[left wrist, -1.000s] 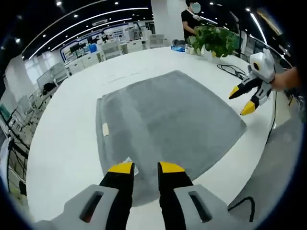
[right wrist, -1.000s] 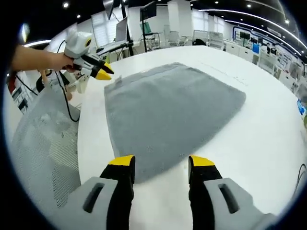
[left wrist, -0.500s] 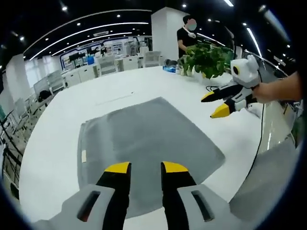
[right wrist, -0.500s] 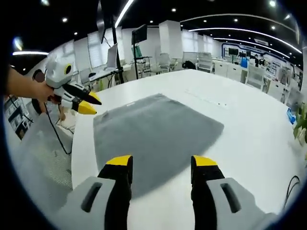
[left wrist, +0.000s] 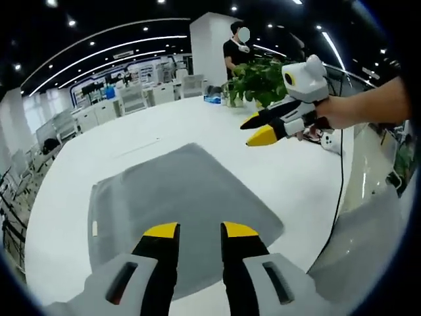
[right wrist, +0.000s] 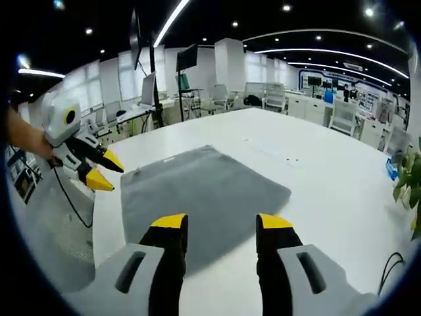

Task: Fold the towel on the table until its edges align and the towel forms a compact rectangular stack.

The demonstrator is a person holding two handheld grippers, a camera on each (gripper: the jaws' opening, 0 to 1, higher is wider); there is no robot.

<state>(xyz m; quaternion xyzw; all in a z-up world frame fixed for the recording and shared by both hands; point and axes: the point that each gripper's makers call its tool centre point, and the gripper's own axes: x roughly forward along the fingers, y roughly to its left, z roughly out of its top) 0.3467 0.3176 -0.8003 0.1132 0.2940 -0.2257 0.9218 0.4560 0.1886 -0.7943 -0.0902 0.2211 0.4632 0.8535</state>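
The grey towel [left wrist: 174, 210] lies flat and spread as a single neat rectangle near the worktop's [left wrist: 197, 122] near edge, its edges squared and a small pale label [left wrist: 95, 228] showing along one side; in the right gripper view the same towel [right wrist: 197, 194] sits close to the worktop corner nearest the person. What has changed over the last second is the distance of both tools from it: the towel shows smaller and lower in both views than it did a moment ago, so both hands have lifted up and back while the cloth itself has kept its shape and place. The left claw [left wrist: 193, 230] now hangs above the towel's near edge with its jaws a narrow gap apart and nothing between them. The right claw [right wrist: 222, 222] hovers over the opposite near edge, jaws spread wider and likewise empty; it also appears in the left gripper view [left wrist: 256, 129], held in a hand [left wrist: 329, 113] well above the worktop beside the potted plant [left wrist: 260, 76]. With both tools raised clear and the cloth resting as a tidy rectangle, this reads as either a finished fold being released or a pause before one more fold; how many layers are stacked cannot be told.
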